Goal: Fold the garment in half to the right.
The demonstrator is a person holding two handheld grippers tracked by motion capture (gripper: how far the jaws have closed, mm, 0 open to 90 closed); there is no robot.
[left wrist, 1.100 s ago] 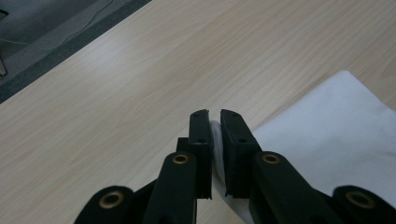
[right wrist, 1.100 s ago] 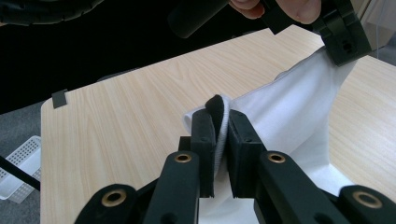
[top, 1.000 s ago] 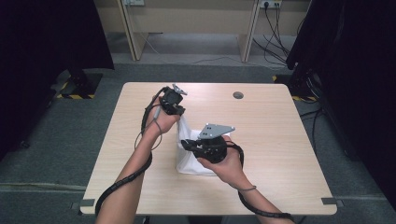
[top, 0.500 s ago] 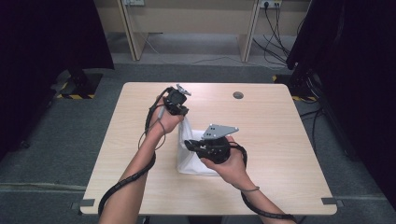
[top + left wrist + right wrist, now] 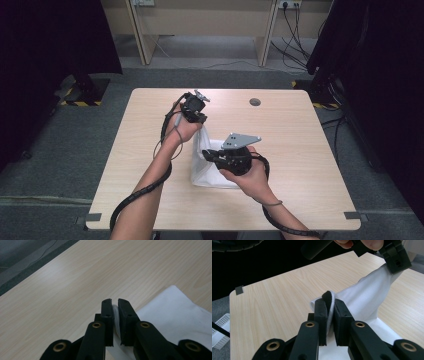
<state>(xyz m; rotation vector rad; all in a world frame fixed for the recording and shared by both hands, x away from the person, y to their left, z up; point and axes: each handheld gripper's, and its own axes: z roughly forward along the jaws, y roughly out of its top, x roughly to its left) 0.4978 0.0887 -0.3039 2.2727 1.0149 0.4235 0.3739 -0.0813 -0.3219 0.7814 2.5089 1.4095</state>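
A white cloth [image 5: 207, 167] lies partly on the wooden table [image 5: 300, 150] and is lifted at two places. My left gripper [image 5: 201, 125] is shut on the cloth's upper corner and holds it above the table; in the left gripper view a thin white fold [image 5: 115, 315] sits pinched between the jaws. My right gripper [image 5: 207, 156] is shut on another edge of the cloth, lower and nearer the person; the right gripper view shows a bunched hem [image 5: 330, 307] between its jaws, with the cloth stretched up to the left gripper [image 5: 395, 263].
A small dark round cap [image 5: 255, 102] is set in the table near its far edge. Dark curtains hang at both sides, and desk legs with cables [image 5: 295, 30] stand behind. Black brackets [image 5: 353, 215] mark the table's near corners.
Both hands stay nearly in place. The cloth stays held between the two grippers, slightly more stretched.
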